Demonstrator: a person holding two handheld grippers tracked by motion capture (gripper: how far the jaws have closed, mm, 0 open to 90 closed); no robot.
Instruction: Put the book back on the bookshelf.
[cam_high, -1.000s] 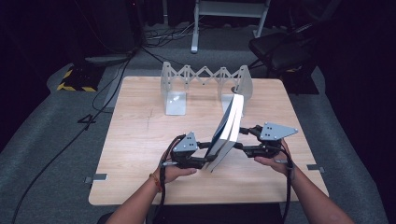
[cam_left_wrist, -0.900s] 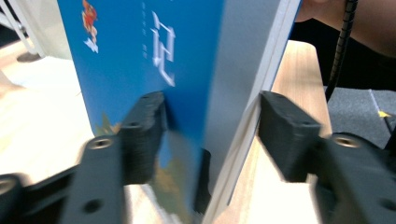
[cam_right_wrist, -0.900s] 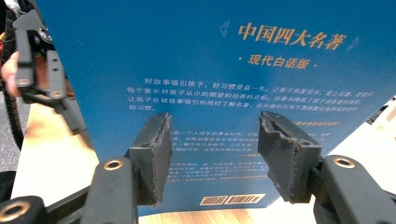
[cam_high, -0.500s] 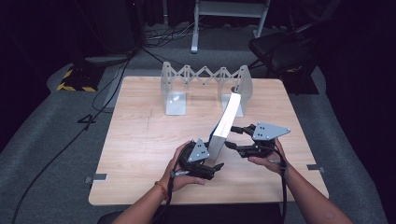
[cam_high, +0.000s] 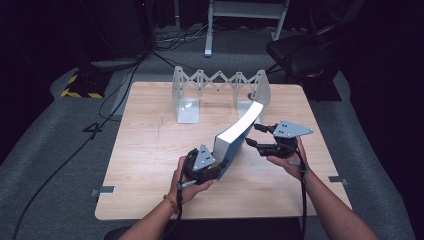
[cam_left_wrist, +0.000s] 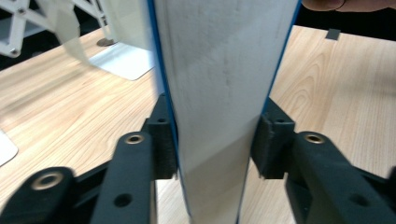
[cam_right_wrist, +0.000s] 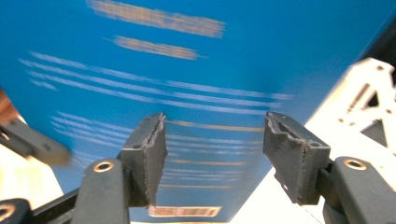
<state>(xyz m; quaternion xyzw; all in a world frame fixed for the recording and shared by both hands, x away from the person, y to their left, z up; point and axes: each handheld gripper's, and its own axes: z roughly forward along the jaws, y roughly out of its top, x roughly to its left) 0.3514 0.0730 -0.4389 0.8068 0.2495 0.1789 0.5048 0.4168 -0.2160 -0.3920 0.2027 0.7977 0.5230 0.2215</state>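
Note:
A thick book (cam_high: 235, 132) with a blue cover stands on edge on the wooden table (cam_high: 150, 150), its far end tilted up toward the rack. My left gripper (cam_high: 219, 170) grips its near end: in the left gripper view the jaws have just been closing, and both pads (cam_left_wrist: 163, 144) press on the covers either side of the grey page block (cam_left_wrist: 219, 93). My right gripper (cam_high: 252, 136) stands open just right of the book, its jaws having just been opening. The right gripper view looks past those jaws (cam_right_wrist: 215, 149) at the blue back cover (cam_right_wrist: 187, 56), with nothing between them.
A white expanding book rack (cam_high: 220, 82) with two upright end plates stands at the table's far side. One base plate (cam_left_wrist: 123, 60) lies left of the book in the left gripper view. A black chair (cam_high: 300, 50) and floor cables lie beyond the table.
My left gripper let go of the book's side, dropped toward the near end and closed on it there. The right gripper backed off slightly to the right, and the book leans lower.

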